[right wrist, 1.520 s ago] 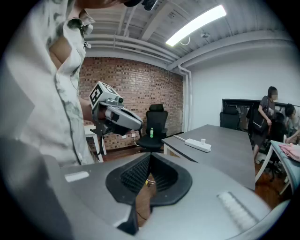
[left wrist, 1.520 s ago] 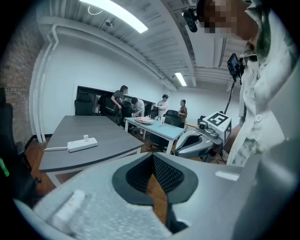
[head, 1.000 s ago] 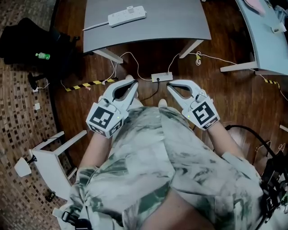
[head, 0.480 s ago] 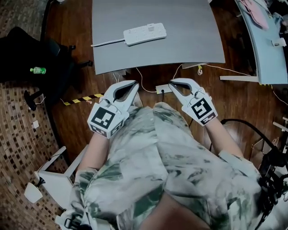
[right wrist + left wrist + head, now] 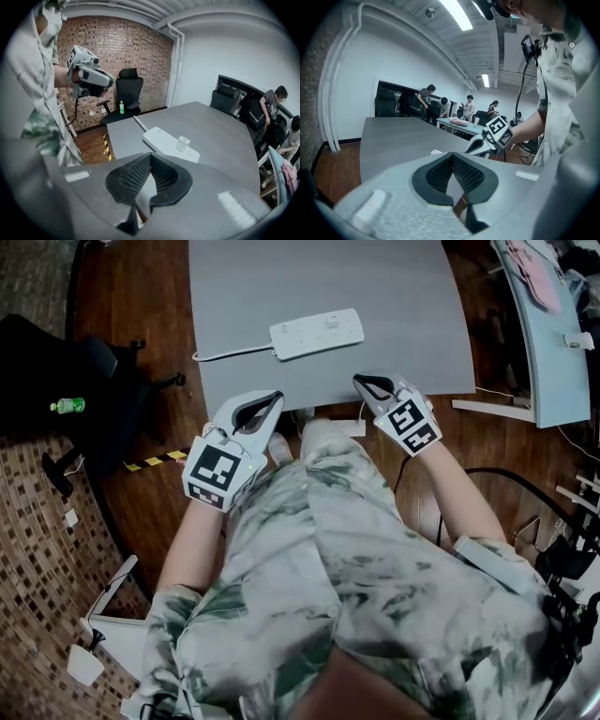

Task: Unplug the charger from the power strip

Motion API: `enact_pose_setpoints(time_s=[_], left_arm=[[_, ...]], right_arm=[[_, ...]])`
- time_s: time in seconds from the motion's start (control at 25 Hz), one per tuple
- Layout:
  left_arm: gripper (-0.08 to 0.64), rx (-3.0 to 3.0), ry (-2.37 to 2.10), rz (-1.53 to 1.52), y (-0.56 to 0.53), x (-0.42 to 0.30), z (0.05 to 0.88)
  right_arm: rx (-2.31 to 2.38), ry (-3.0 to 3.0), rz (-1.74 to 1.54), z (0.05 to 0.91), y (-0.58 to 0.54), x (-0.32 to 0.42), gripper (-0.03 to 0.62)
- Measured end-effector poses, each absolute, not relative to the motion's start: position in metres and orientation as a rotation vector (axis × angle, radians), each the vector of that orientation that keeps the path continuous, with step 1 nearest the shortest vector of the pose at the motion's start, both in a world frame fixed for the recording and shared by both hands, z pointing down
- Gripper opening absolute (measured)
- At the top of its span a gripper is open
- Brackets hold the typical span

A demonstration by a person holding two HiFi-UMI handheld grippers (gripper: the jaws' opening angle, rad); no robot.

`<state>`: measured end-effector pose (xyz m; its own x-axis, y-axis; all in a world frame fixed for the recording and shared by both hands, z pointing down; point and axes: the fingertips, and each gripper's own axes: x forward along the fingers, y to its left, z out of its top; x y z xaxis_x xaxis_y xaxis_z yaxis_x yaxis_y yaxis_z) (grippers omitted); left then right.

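Observation:
A white power strip (image 5: pixel 317 334) lies on the grey table (image 5: pixel 394 296), its cord running off to the left. A small white charger (image 5: pixel 331 321) is plugged into it and stands upright as a cube (image 5: pixel 183 142) on the strip (image 5: pixel 168 140). My left gripper (image 5: pixel 277 397) is shut and empty at the table's near edge, below and left of the strip. My right gripper (image 5: pixel 360 381) hovers just over the near edge, right of the strip, also shut and empty. Each gripper view shows closed pads: left (image 5: pixel 452 158), right (image 5: pixel 150 159).
A black office chair (image 5: pixel 56 362) and a green bottle (image 5: pixel 64 406) are on the floor at left. A light blue table (image 5: pixel 539 324) stands at right. A white socket box (image 5: pixel 349 427) with cables lies under the table's edge. Several people are at the room's far end (image 5: pixel 440 105).
The person has stepped toward the table. Both grippers moved forward from over the floor to the table's near edge, and the power strip now lies close ahead of them.

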<state>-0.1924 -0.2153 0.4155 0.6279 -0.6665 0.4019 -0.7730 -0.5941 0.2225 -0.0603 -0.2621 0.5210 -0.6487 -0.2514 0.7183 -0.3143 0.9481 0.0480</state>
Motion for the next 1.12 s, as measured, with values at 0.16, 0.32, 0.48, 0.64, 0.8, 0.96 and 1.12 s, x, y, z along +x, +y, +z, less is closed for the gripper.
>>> enact_pose_setpoints(time_s=[0.16,0.32,0.48,0.64,0.8,0.96,1.12], left_arm=[[0.039,2.464,-1.093,0.470,-0.257,-0.183,0.438],[0.077,2.446,-1.071,0.580,-0.301,-0.176,0.464],[0.109,2.411,-1.006,0.697,-0.334,-0.164,0.499],[0.124,2.407,-0.963,0.805,-0.361,-0.145,0.532],[0.137,2.408,-0.894,0.946,-0.371,-0.134,0.560],[0.140,2.426,-0.836,1.043,-0.378,-0.123,0.579],[0.140,2.458,-0.774,1.122,-0.386,-0.105,0.589]], right_arm=[[0.375,-2.241,0.072,0.558,-0.319,-0.065,0.008],[0.325,-2.194,0.052,0.585,-0.357,-0.073,0.008],[0.250,-2.156,0.039,0.610,-0.369,-0.083,0.008],[0.215,-2.159,0.035,0.622,-0.378,-0.085,0.008],[0.205,-2.186,0.033,0.625,-0.373,-0.086,0.008],[0.194,-2.198,0.038,0.624,-0.367,-0.088,-0.002],[0.177,-2.182,0.075,0.622,-0.369,-0.089,-0.003]])
